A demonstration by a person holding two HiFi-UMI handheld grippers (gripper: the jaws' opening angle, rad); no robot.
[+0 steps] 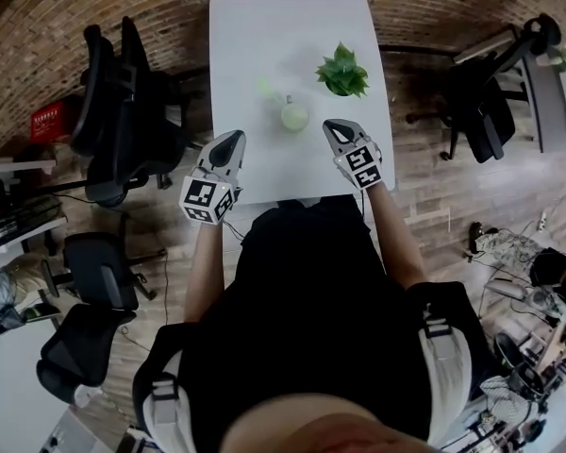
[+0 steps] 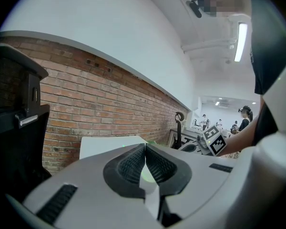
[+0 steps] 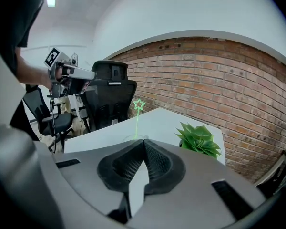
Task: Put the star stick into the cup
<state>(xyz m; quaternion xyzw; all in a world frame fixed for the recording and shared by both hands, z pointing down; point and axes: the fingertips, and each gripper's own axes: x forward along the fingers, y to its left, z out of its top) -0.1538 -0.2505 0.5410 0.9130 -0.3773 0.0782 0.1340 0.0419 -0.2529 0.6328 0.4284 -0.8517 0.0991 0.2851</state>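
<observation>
A white rectangular table [image 1: 264, 36] carries a pale green round cup [image 1: 294, 117] with a thin green star-tipped stick [image 1: 270, 90] leaning out of it. A leafy green potted plant [image 1: 342, 72] stands near the cup, to its right. The left gripper [image 1: 234, 138] and right gripper [image 1: 332, 125] hover over the table's near edge, on either side of the cup.
</observation>
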